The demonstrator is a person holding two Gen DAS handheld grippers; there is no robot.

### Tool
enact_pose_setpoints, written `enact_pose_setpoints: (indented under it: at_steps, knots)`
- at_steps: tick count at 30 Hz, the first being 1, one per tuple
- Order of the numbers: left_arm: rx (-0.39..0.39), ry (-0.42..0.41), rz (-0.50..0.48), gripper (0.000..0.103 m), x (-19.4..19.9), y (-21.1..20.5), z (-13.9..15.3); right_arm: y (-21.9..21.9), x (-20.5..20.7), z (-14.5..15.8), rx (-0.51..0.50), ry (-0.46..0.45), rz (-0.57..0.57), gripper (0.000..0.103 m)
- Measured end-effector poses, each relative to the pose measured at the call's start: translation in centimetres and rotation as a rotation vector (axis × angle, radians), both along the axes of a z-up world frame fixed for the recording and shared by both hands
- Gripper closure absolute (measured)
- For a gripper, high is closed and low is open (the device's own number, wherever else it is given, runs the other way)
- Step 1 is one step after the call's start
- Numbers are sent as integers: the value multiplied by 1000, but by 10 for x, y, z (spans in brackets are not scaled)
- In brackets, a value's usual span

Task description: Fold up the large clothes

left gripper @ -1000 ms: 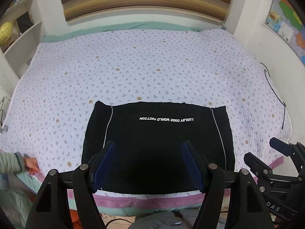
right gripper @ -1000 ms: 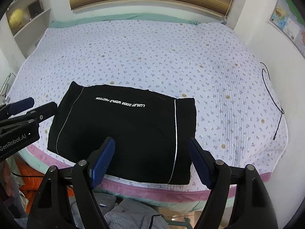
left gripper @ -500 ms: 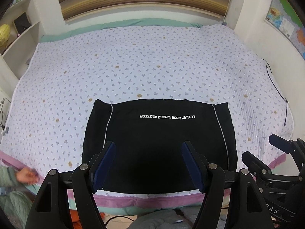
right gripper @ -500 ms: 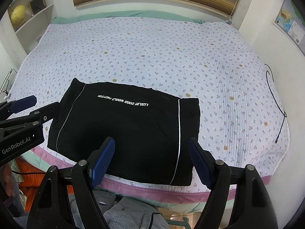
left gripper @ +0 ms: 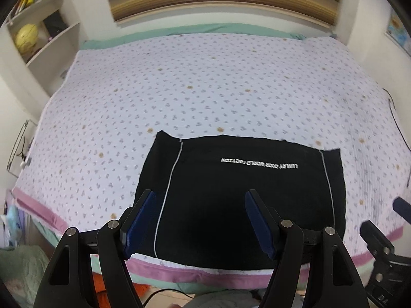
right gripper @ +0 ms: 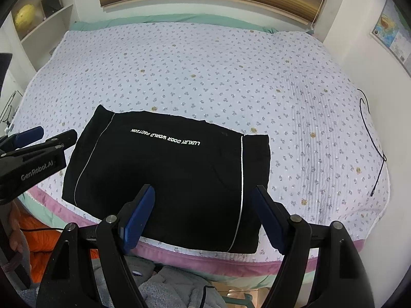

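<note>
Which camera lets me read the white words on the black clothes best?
The right wrist view: the white words on the black garment are sharp and unobstructed there. In the left wrist view the words are blurry and harder to read.

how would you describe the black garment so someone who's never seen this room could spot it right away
Start from the big bed with its white, small-flowered quilt that fills the room. Near the pink-trimmed foot edge, just ahead of both open grippers, lies the black garment, folded into a flat rectangle. It is the only dark thing on the quilt, with two thin white stripes and one line of white lettering.
</note>
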State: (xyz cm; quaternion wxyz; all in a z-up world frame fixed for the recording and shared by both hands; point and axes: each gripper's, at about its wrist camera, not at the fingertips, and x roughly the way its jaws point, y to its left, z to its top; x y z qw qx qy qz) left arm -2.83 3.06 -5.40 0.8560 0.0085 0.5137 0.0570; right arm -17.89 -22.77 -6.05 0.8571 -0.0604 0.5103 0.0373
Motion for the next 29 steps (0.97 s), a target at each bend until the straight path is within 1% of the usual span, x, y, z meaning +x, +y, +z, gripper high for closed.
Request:
enact_pose_setpoints:
  at_steps: [2, 6, 10, 14, 25, 29]
  knots:
    - [-23, -18, 11, 29, 1, 3, 0, -1, 2, 1, 2, -3, -3, 23]
    - [-117, -42, -20, 29, 2, 3, 1, 0, 4, 2, 5, -16, -2, 23]
    - [-104, -41, -51, 29, 3, -5, 0, 0, 6, 1, 1, -11, 3, 23]
    - [-116, -36, -73, 29, 4, -10, 0, -2, 8, -1, 3, 0, 0, 23]
    - [-172, -1, -128, 29, 7, -15, -7, -5, 13, -10, 10, 32, -2, 23]
    - [-210, 4, -131, 29, 8, -13, -10, -7, 15, -15, 21, 50, -5, 23]
